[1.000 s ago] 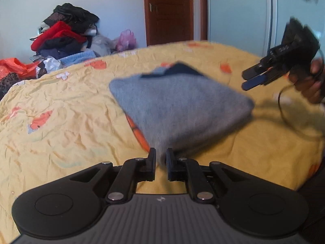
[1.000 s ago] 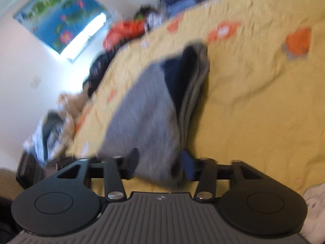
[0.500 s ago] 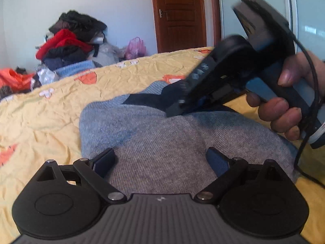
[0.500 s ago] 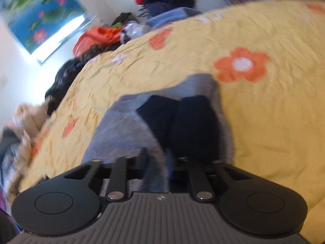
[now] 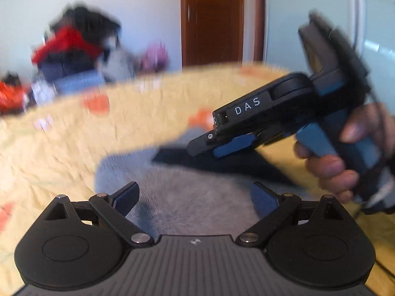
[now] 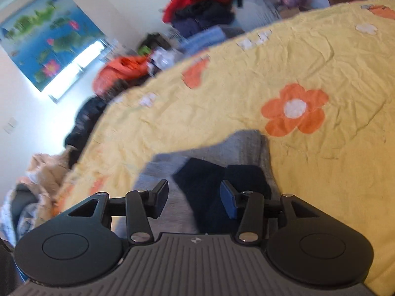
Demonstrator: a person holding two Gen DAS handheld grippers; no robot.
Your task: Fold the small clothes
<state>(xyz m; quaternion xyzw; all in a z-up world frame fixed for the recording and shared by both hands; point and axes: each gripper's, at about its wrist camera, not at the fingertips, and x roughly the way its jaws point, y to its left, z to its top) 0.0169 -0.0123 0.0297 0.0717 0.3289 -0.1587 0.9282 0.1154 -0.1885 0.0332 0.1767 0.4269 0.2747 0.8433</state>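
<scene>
One folded grey knit garment (image 5: 187,197) is lying on the yellow bedsheet (image 5: 74,148), which is printed with orange and white flowers. Two dark navy parts (image 6: 217,185) of the garment are sitting side by side on top of the fold, at its far end as the left wrist view shows it.

Two handheld grippers are showing. The left gripper (image 5: 195,194) is hovering over the near part of the grey garment with its jaws spread wide and nothing pinched; its blue pads (image 5: 128,197) are standing clear of the cloth. The right gripper (image 6: 193,194) is pointing down at the navy parts, its jaws having just been opening; they are standing partly apart, with cloth lying beneath and between them but no pad pressing on it. In the left wrist view a person's hand (image 5: 345,157) is gripping its blue handle, and white letters on its black body are reading "DAS".

One heap of clothes (image 6: 200,7), red, black and blue among them, is piling up beyond the bed, blurred. One blue poster with lotus flowers (image 6: 49,39) is hanging on the wall, and one brown wooden door (image 5: 212,19) is standing behind the bed.
</scene>
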